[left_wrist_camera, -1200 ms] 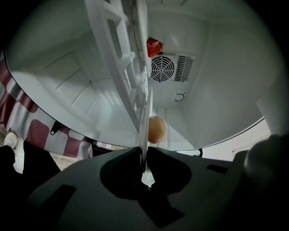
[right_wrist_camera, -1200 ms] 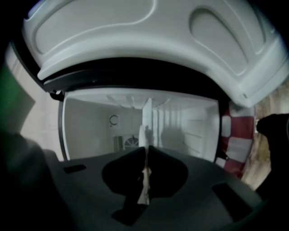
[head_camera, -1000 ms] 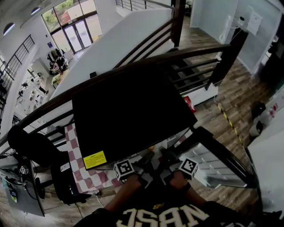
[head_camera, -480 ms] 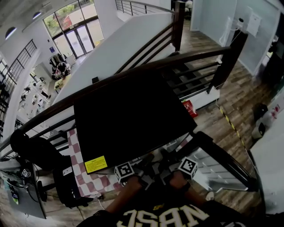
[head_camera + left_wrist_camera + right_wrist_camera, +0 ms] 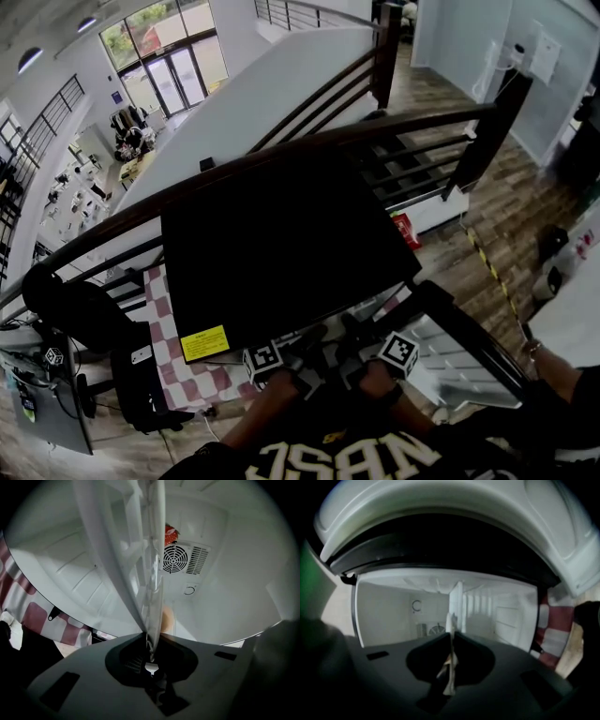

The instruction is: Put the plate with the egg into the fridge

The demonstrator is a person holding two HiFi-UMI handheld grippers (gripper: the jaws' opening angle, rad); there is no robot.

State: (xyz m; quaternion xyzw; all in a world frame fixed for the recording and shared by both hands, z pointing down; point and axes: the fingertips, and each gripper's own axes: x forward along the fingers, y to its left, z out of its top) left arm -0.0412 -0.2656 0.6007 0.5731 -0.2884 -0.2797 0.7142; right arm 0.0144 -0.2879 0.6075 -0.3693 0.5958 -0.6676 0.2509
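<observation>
A black fridge (image 5: 281, 244) stands below me with its top towards the head view, and both gripper views look into its white inside (image 5: 225, 588). My left gripper (image 5: 150, 641) is shut on the rim of a clear plate (image 5: 152, 564), seen edge-on. A tan egg (image 5: 167, 618) peeks out behind the plate. My right gripper (image 5: 451, 641) is shut on a thin white edge, apparently the same plate (image 5: 450, 625). In the head view the left gripper (image 5: 298, 352) and right gripper (image 5: 361, 349) sit side by side at the fridge's front edge, which hides the plate.
The back wall carries a round fan grille (image 5: 176, 557) with a red item (image 5: 170, 535) above it. The fridge door (image 5: 469, 328) stands open at the right. A red-and-white checked cloth (image 5: 178, 366) lies left of the fridge. A railing (image 5: 412, 122) runs behind. A person's arm (image 5: 558, 370) is at the lower right.
Both grippers have kept their place at the fridge's front. The head view has shifted slightly, and a person's arm has come in at the lower right.
</observation>
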